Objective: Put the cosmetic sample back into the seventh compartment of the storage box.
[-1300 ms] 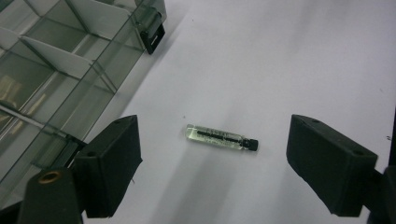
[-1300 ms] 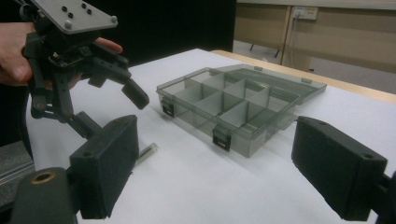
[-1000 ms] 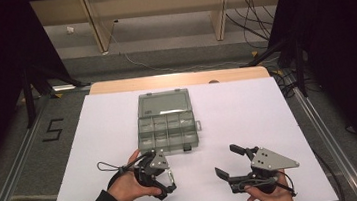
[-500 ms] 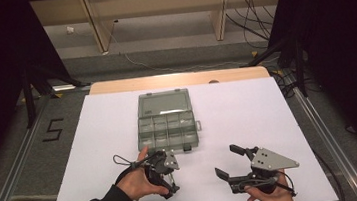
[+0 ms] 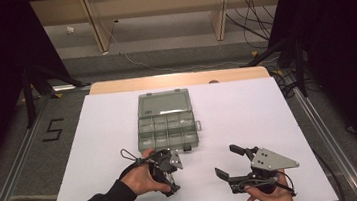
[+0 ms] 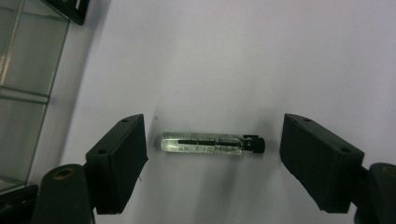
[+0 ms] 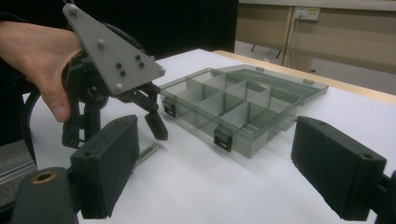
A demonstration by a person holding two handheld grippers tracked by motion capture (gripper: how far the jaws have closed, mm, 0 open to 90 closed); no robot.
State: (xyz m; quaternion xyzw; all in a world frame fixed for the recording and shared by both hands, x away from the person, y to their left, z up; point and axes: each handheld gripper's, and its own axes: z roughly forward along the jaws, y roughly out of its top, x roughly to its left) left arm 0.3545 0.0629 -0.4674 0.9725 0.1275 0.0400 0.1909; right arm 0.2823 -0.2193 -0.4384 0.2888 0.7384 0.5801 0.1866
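Left gripper has slid a bit down-left from where it sat a second ago, off the organiser box front edge, now lower centre-left of the high view. Its jaws have just been closing, not yet clamped: in the left gripper view the glass vial lies flat on the white bench between them, gaps on both ends, no pad contact. Vial sits lengthwise along the closing line, black cap toward frame right. Right gripper idle at lower right, jaws released, nothing in them. Box lid open, compartments look empty. To do it well: probably keep jaws low and centred, close slowly so the vial doesn't skid or pop sideways; gripping across the body may hold better.
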